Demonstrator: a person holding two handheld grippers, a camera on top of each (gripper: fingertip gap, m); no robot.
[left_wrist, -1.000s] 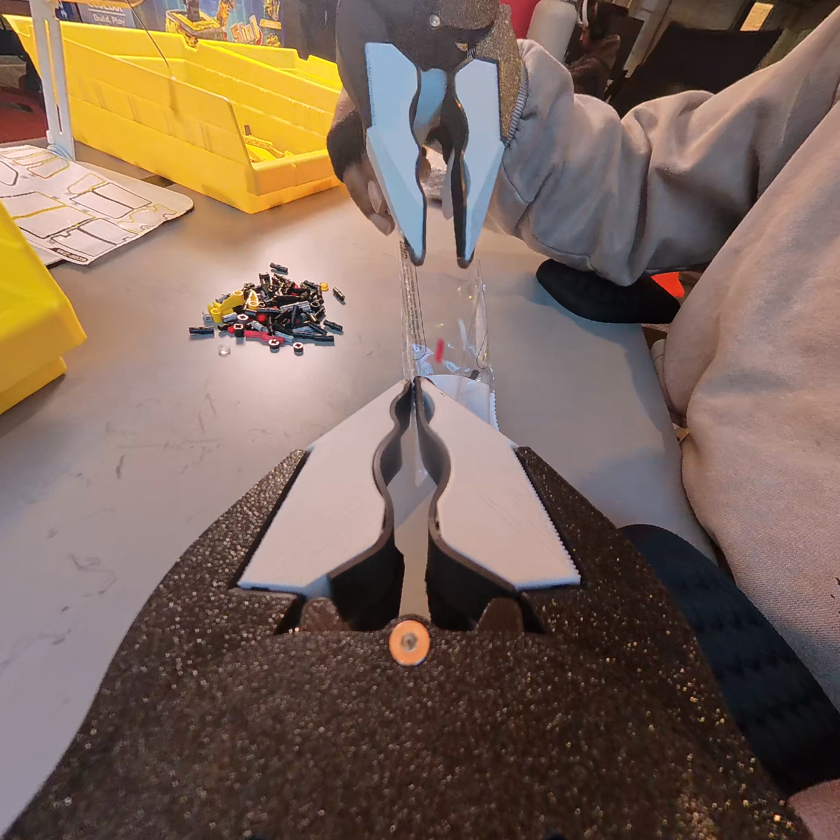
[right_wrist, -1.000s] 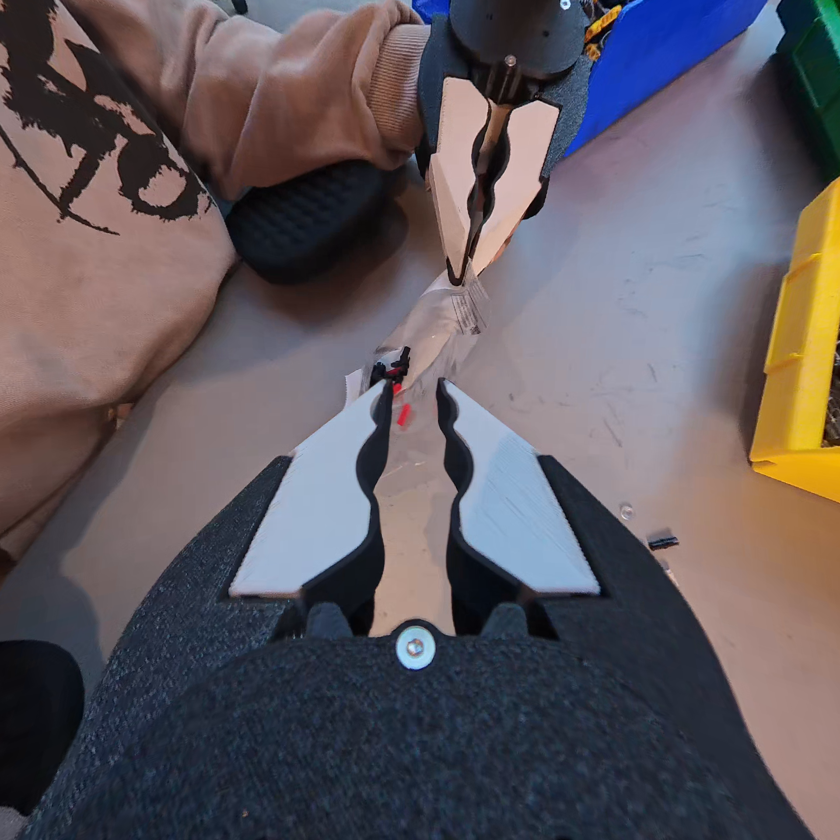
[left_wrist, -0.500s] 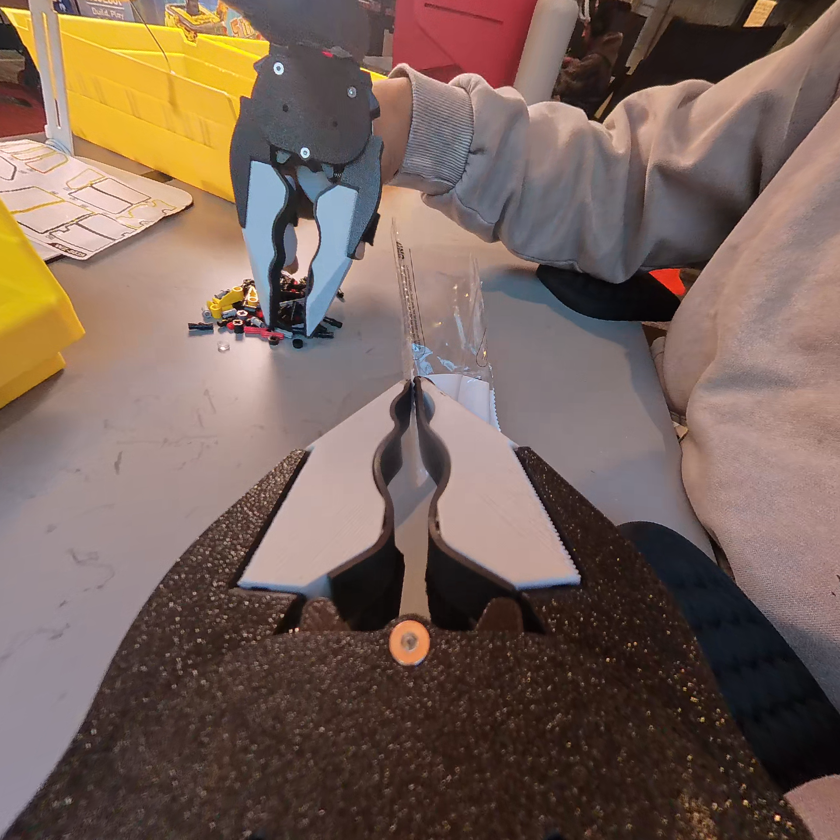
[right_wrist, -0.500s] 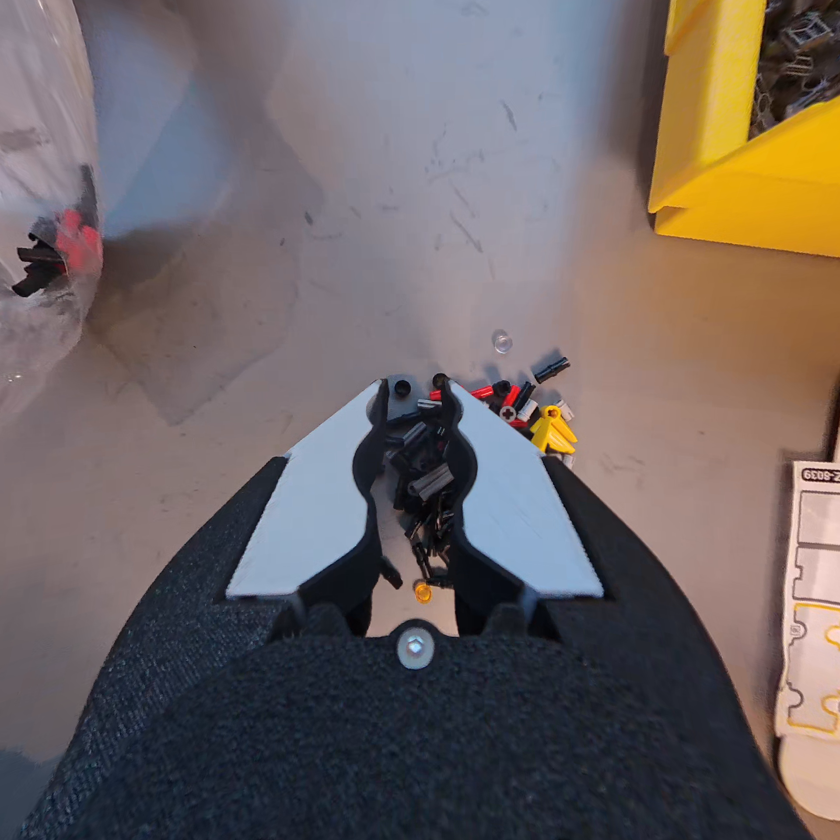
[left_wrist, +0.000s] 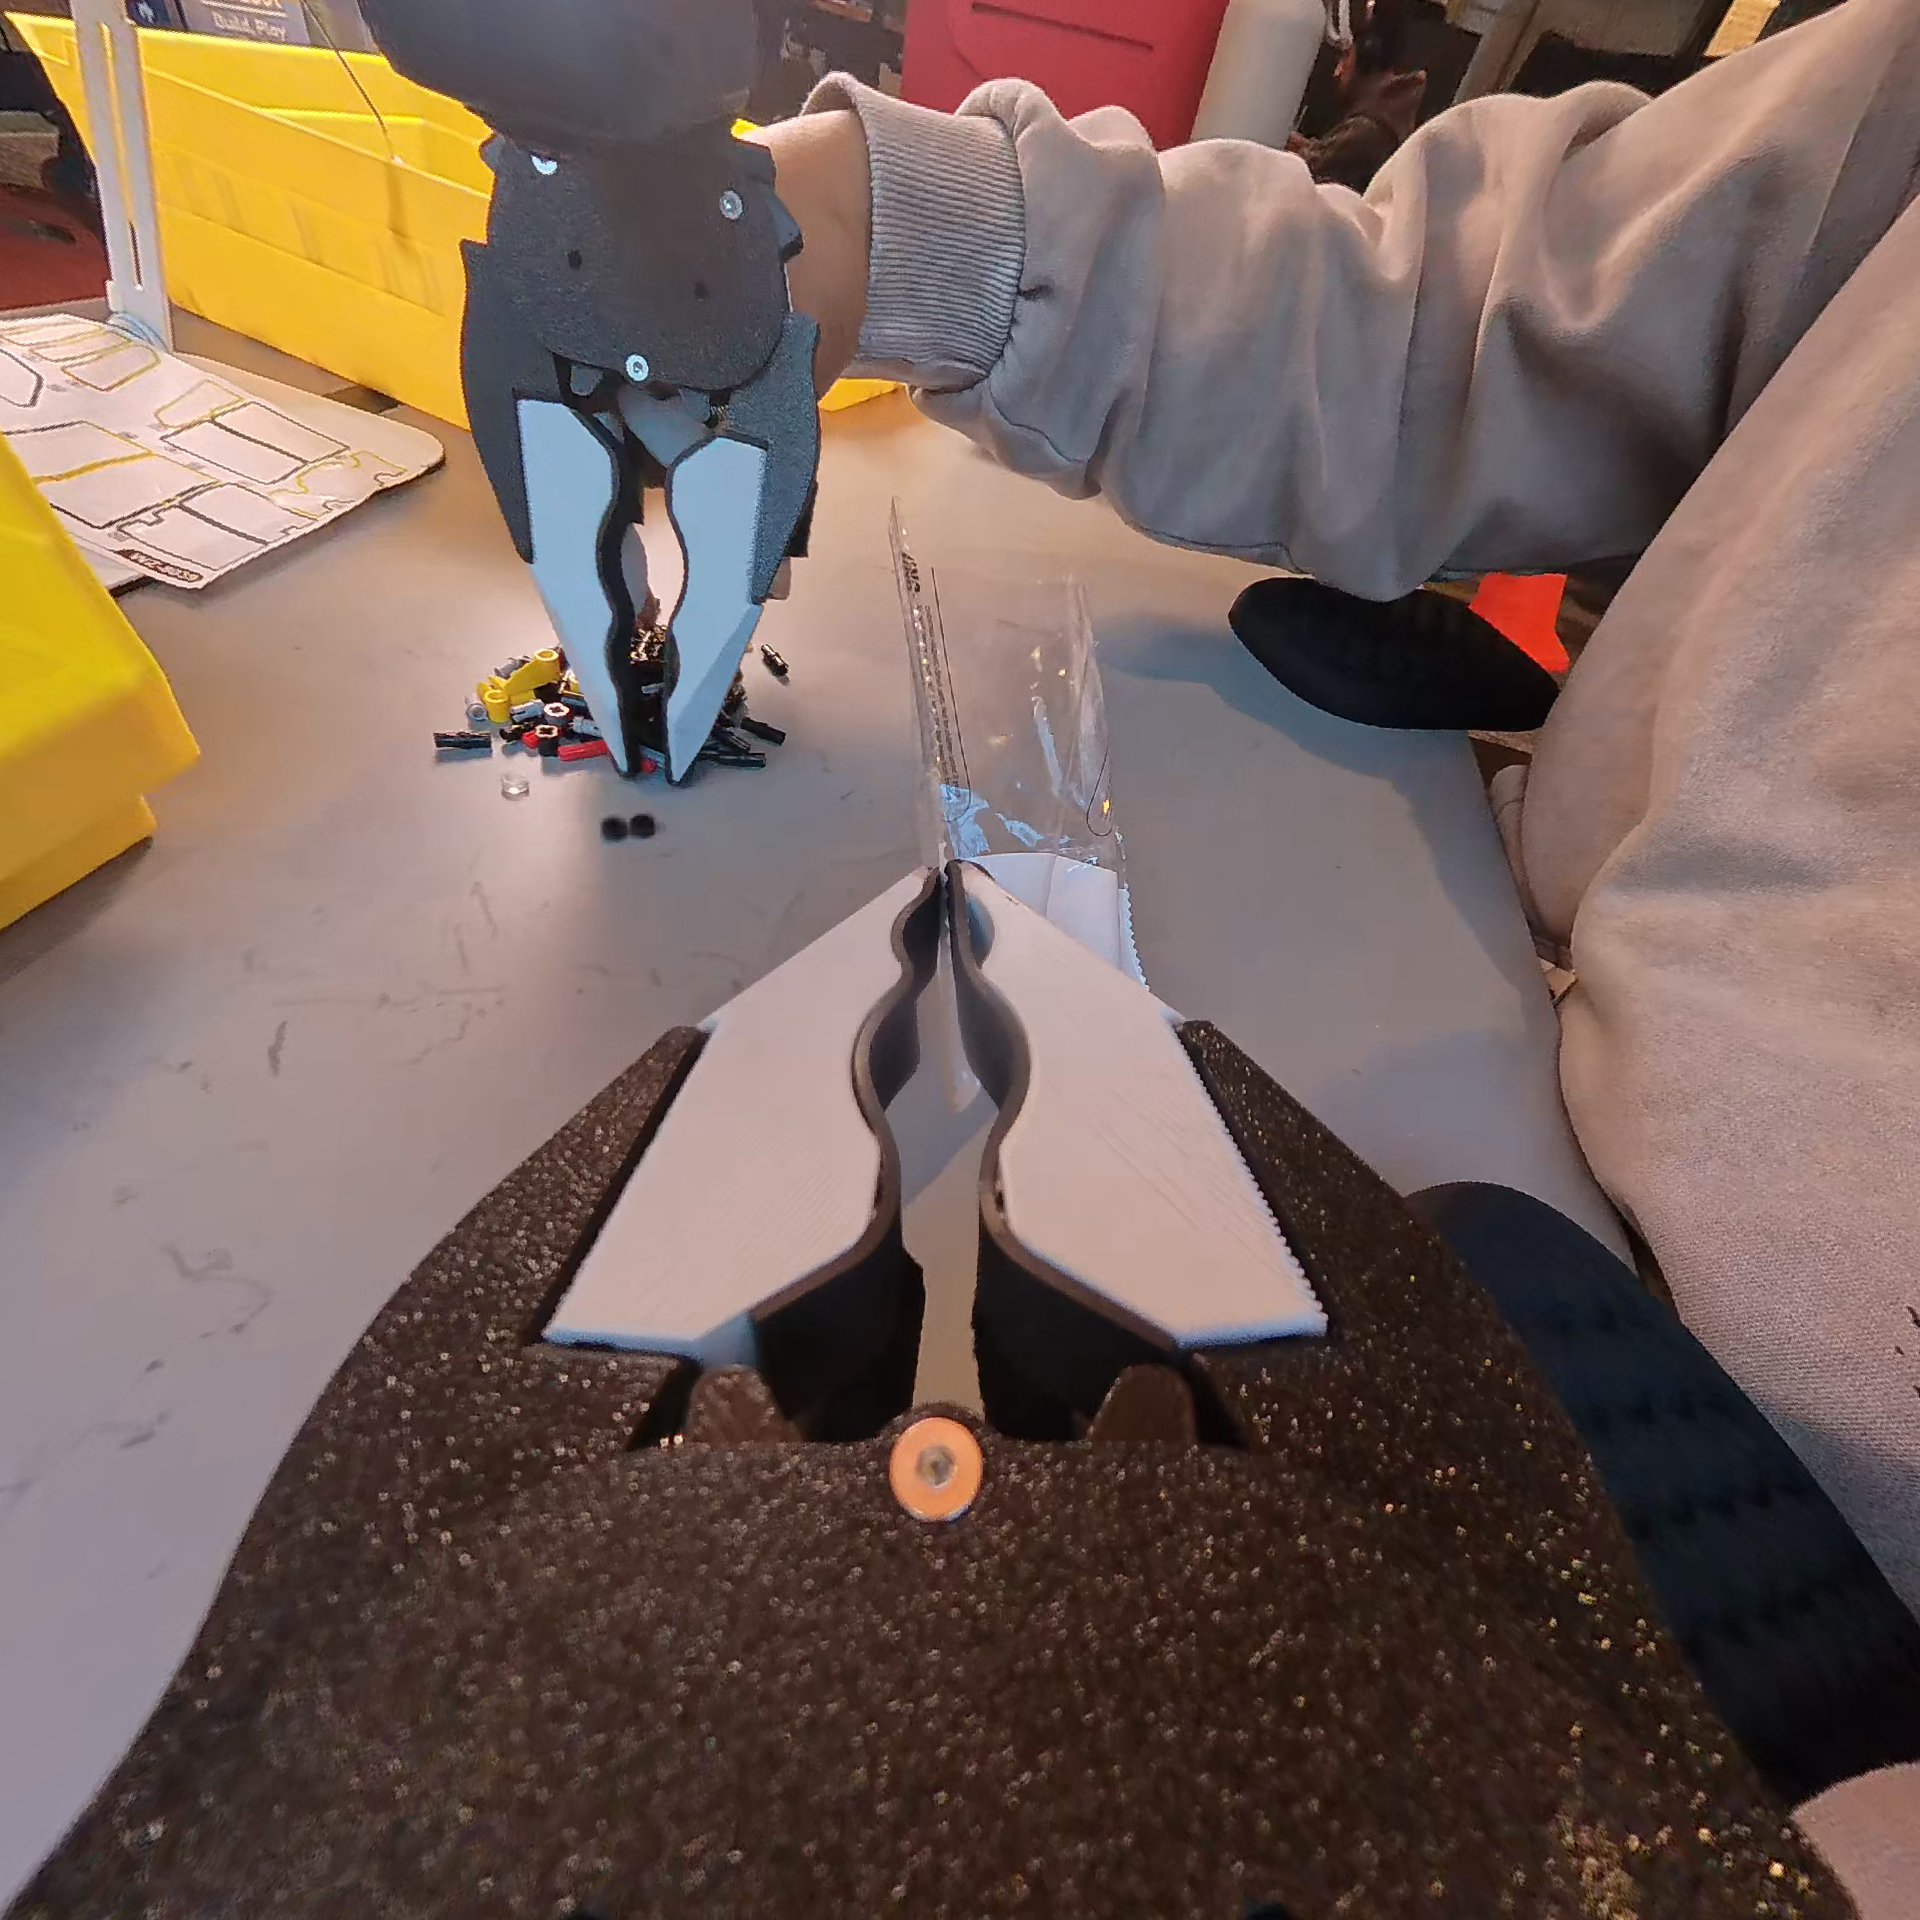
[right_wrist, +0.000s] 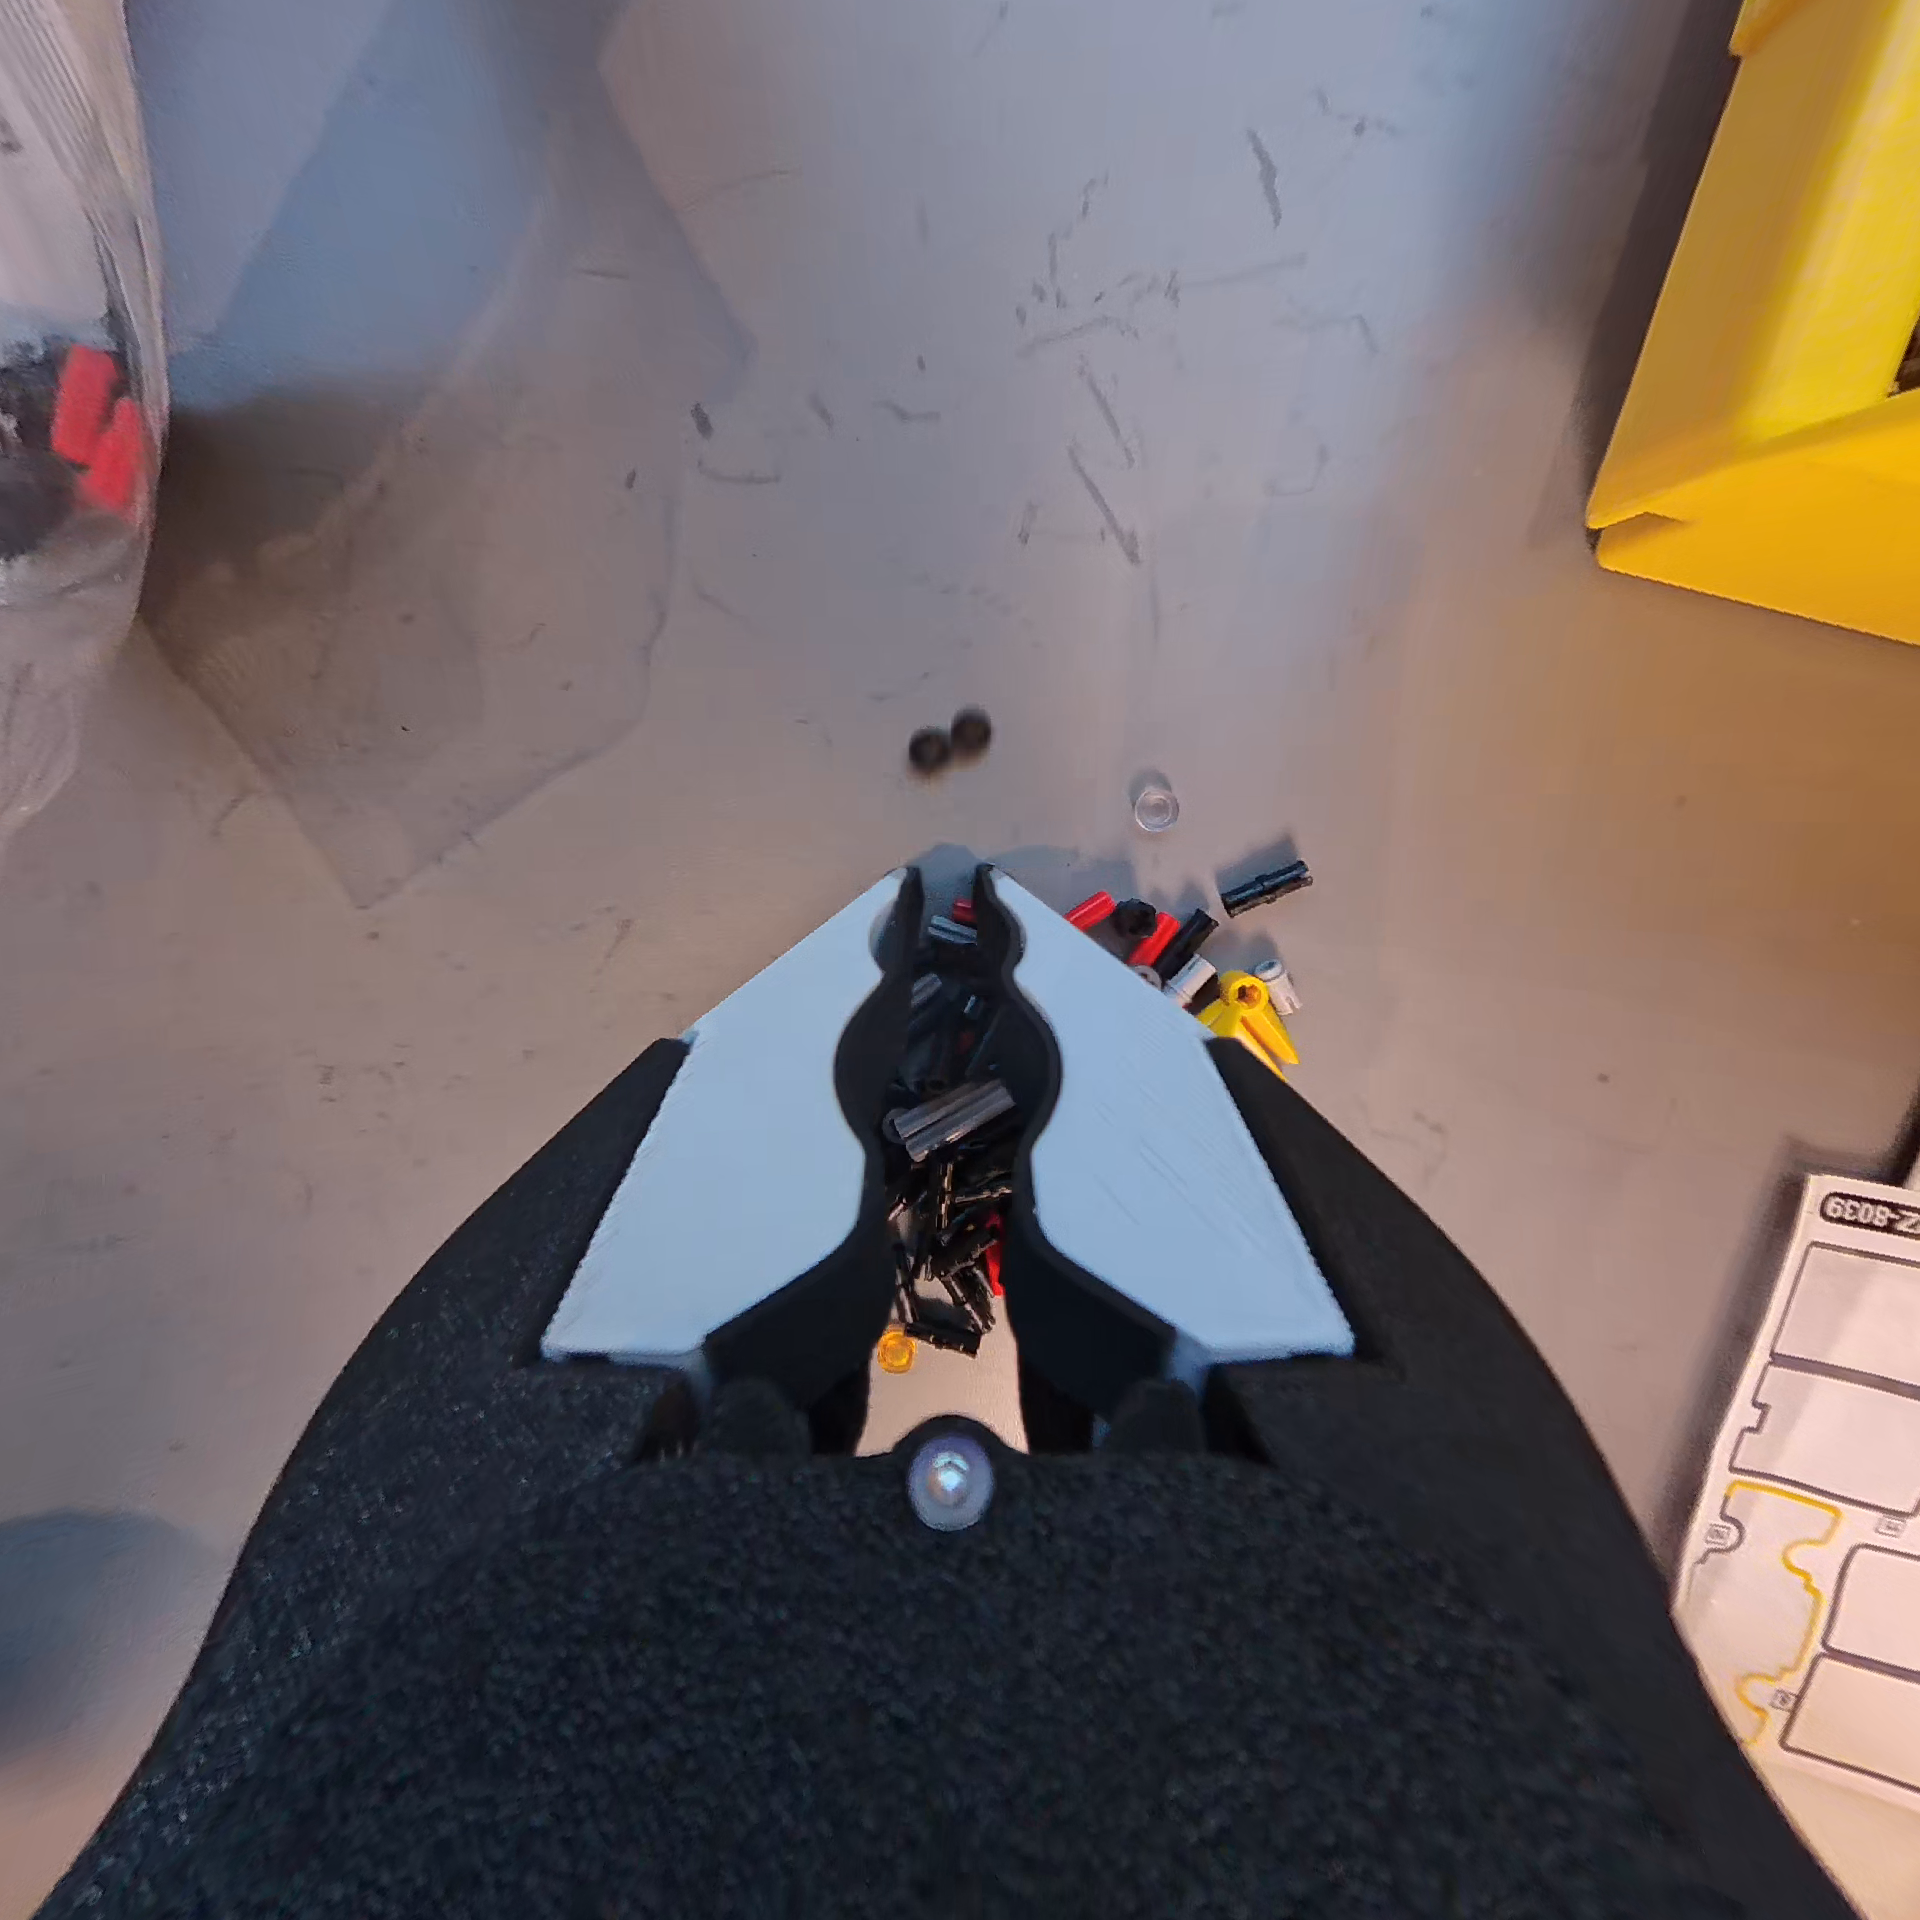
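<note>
- We see the left gripper (left_wrist: 948, 883) with its white fingers pressed together on the bottom edge of a clear, crinkly plastic bag (left_wrist: 1003, 717); no gap at the tips, film pinched between them.
- We read the bag as standing upright from the fingertips, long axis vertical, open end pointing up and away from the gripper, above the grey scratched table (left_wrist: 312, 987).
- In the right wrist view the same bag (right_wrist: 73, 416) sits blurred at the far left edge, with small red and black pieces inside it.
- We see the right gripper (right_wrist: 948, 883) pointing straight down into a pile of small black, red, grey and yellow plastic building pieces (right_wrist: 1174, 945); tips at the table surface, only a narrow gap left between them.
- We note a red piece and a grey one between the tips, but we cannot tell whether they are actually clamped or just lying there.
- In the left wrist view the right gripper (left_wrist: 652, 767) stands upright over the pile (left_wrist: 540, 717), well left of the bag.
- Two small black rings (right_wrist: 948, 740) lie just beyond the tips, touching each other; a clear round stud (right_wrist: 1153, 805) lies just beside them.
- Yellow plastic bin (right_wrist: 1787, 364) at upper right, printed white cardboard sheet (right_wrist: 1829, 1507) at lower right.
- Person's beige sleeve (left_wrist: 1299, 312) reaches across to the right gripper.
</note>
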